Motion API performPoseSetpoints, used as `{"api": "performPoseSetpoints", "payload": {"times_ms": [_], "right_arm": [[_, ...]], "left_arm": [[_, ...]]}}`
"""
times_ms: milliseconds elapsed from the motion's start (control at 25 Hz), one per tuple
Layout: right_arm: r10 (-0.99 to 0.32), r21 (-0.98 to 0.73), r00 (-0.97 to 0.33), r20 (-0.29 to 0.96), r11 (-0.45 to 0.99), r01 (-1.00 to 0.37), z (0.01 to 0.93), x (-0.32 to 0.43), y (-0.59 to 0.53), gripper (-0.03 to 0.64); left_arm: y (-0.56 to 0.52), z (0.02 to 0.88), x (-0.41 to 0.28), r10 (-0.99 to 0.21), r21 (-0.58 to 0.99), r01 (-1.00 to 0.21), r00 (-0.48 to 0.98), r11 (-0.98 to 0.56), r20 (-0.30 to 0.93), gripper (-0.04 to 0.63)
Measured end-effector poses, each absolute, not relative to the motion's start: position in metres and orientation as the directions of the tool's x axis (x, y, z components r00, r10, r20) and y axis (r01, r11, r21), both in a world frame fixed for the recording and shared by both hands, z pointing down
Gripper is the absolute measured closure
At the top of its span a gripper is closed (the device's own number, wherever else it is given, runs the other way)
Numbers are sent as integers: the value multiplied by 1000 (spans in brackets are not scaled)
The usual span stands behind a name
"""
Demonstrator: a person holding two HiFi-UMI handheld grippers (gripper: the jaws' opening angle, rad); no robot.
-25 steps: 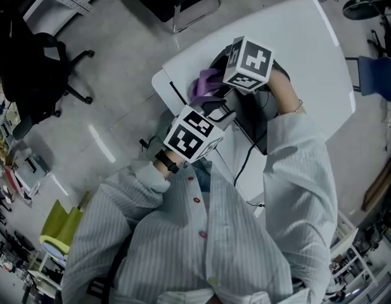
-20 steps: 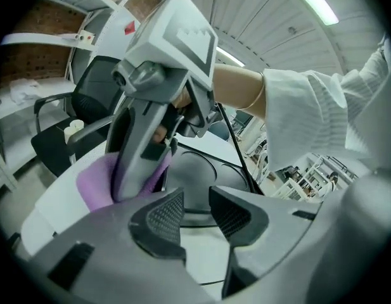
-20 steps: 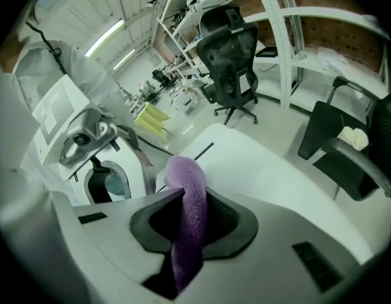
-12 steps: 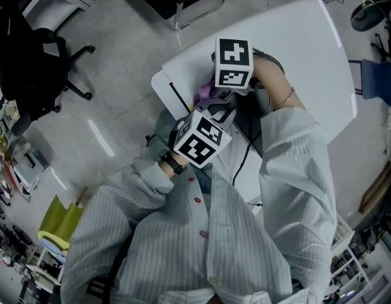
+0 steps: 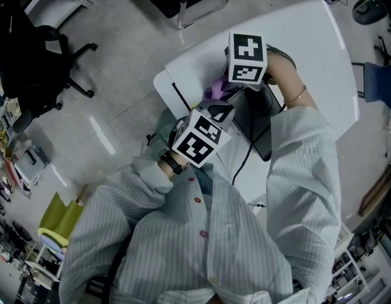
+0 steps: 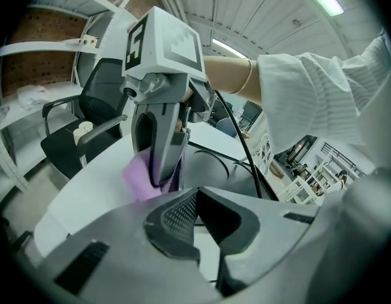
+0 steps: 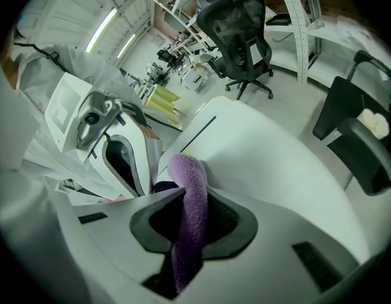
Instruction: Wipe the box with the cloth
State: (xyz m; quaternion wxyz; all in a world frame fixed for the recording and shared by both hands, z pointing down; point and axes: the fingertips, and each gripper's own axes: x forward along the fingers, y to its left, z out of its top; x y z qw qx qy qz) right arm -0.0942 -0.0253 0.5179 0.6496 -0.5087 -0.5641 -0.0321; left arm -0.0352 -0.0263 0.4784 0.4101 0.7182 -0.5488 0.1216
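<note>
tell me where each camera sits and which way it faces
Left gripper view: rides the left gripper, whose jaws just closed empty; faces the right gripper, a forearm and the purple fuzzy cloth.
Right gripper view: rides the right gripper, jaws clamped on the cloth; faces the left gripper across the white rounded table.
Head view: on the person's head, facing steeply down; striped sleeves and both grippers show.
Shared: every view shows the cloth.

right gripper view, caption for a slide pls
Right hand-held gripper clamps a purple cloth over the white table.
</note>
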Motion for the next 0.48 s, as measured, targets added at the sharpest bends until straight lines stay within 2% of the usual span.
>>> {"api": "performPoseSetpoints", "payload": {"times_ms": [240, 480], "right_arm": [[491, -579, 331, 806, 538, 612, 525, -94, -60, 552], [519, -562, 255, 816, 608, 561, 528, -97, -88, 552]], "left_arm": [[-11, 487, -36, -670, 453, -890, 366, -50, 646, 588], [-12, 489, -37, -663, 451, -892, 359, -37, 656, 588]]}}
